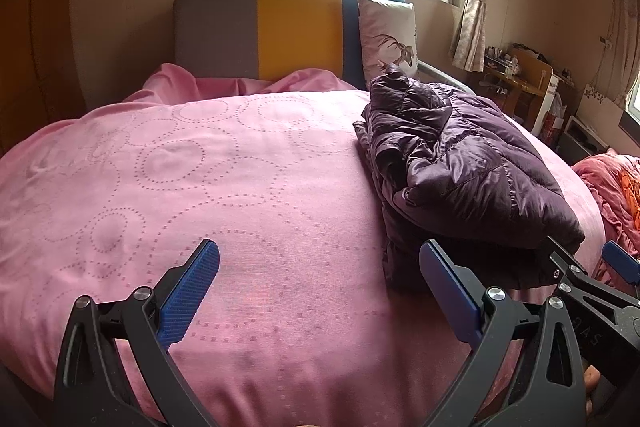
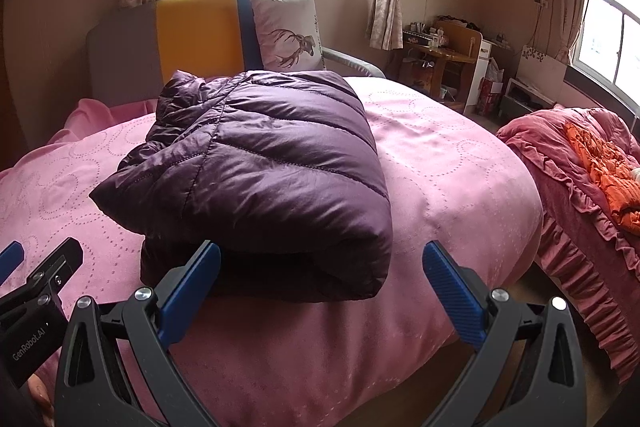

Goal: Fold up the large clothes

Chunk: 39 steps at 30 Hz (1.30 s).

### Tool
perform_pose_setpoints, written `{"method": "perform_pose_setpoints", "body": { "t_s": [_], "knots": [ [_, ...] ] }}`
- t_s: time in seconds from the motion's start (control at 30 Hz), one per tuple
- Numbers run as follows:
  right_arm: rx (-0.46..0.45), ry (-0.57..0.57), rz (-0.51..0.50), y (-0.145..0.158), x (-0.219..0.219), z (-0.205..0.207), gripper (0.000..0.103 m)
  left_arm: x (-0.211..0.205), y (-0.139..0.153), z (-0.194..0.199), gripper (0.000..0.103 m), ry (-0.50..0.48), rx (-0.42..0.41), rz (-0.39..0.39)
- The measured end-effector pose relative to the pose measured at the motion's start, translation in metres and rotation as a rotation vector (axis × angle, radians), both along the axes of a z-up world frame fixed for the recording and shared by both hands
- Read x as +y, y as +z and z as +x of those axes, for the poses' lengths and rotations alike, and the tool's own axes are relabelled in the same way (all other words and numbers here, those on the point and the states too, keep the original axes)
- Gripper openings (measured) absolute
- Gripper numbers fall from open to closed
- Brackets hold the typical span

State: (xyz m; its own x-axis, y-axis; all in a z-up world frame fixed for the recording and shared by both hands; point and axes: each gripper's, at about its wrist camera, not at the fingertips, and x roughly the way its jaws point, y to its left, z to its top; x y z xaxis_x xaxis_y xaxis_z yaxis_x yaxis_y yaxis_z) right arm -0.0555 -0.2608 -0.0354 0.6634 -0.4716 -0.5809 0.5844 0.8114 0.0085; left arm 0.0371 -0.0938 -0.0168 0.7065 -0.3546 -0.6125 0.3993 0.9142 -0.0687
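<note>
My left gripper [image 1: 319, 271] hangs over the near edge of the bed [image 1: 200, 167], its blue pads spread wide with nothing between them, only pink bedspread below. My right gripper [image 2: 321, 271] is spread just as wide and empty, its left pad just beside the near end of the purple down jacket [image 2: 260, 163]. The jacket lies folded into a thick bundle on the bed, toward the right side, its fold facing the near edge and its collar end toward the headboard [image 2: 192, 27]. A deer-print pillow [image 2: 288, 31] leans upright against the headboard at the far right corner. A second bed with a red ruffled cover [image 2: 580, 187] stands off to the right.
</note>
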Motion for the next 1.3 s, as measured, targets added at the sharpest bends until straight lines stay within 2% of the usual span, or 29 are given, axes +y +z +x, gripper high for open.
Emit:
{"method": "perform_pose_setpoints", "body": {
  "t_s": [1.13,1.3],
  "knots": [
    [0.002,0.028,0.038,-0.0028,-0.0001,0.0016,0.101,0.0042,0.0033,-0.0006,0.099,-0.007,0.002,-0.004],
    [-0.011,0.037,0.04,-0.0004,0.001,0.0008,0.101,0.005,0.0028,-0.0021,0.099,0.0,-0.019,0.01]
  ]
}}
